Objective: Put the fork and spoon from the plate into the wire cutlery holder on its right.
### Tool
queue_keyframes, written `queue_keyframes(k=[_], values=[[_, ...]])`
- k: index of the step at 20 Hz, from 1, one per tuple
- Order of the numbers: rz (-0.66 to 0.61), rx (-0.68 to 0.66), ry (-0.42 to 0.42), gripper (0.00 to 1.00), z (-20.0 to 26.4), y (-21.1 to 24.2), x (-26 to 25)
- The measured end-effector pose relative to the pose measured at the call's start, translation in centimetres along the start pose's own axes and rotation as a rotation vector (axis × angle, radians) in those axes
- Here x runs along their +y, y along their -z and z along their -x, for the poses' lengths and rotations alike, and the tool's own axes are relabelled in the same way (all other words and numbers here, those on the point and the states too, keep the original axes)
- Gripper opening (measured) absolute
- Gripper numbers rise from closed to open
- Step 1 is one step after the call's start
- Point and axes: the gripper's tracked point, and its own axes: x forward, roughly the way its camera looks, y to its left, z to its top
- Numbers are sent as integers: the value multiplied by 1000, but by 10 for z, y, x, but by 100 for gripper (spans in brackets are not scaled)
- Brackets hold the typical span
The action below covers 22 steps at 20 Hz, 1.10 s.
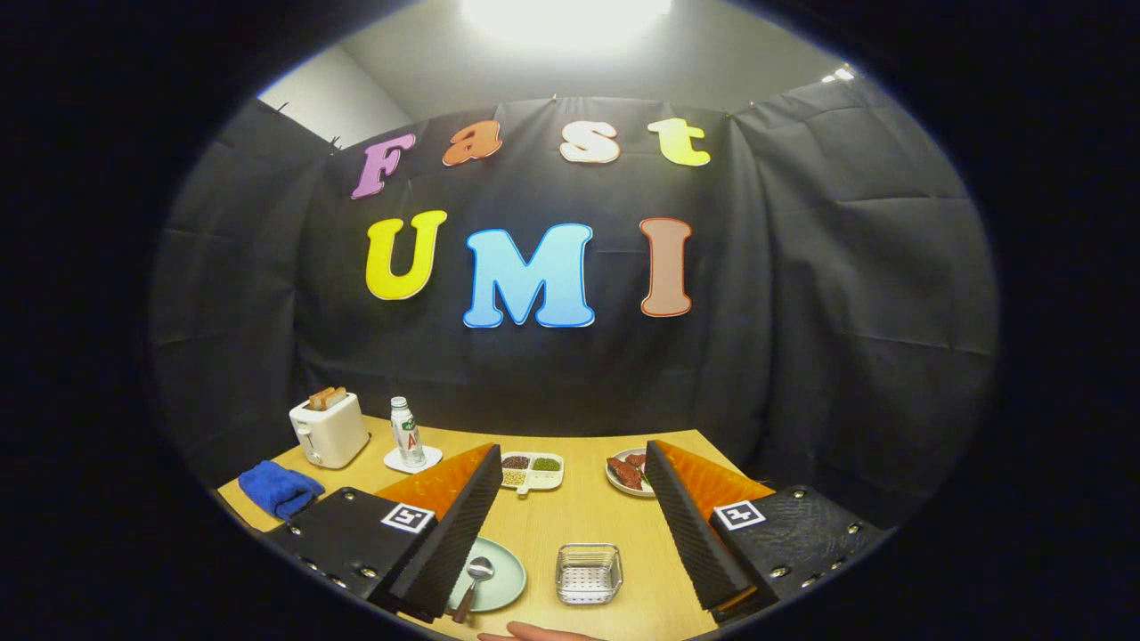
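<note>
Gripper point(570, 534): jaws wide, empty, held high to approach. Spoon point(475, 577) on plate point(503, 583); wire cutlery holder point(589, 574) beside plate, awaiting cutlery.

The gripper point(574, 525) is a bulky two-part tool. Each of its two fingers point(445, 543) is a long wedge-shaped slab whose inner face is ribbed with fine parallel ridges. The fingers stand wide apart, with nothing pressed between them. Behind each finger sits a flat, textured mounting block fastened with a row of small round metal screws along its outer edge. Each block carries a square white tag printed with a black coded pattern.
</note>
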Motion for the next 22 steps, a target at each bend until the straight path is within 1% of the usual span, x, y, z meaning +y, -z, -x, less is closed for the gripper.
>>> queue_keyframes(k=[1,4,6,7,8,9,11,12,14,15,17,19,20,21,22], values=[[40,27,-4,99,7,7,12],[69,23,-13,99,19,13,50],[105,120,-75,99,25,51,78],[121,168,-89,99,26,67,85],[115,189,-99,98,29,74,89],[102,189,-103,94,27,76,90],[72,215,-120,94,20,88,96],[48,247,-129,94,15,101,97],[20,336,-126,94,4,129,95],[31,379,-125,94,-3,143,94],[48,496,-164,94,-14,177,101],[18,638,-208,81,-13,207,111],[17,696,-214,78,-13,220,114],[31,729,-219,61,-13,229,116],[50,748,-226,58,-16,237,118]])
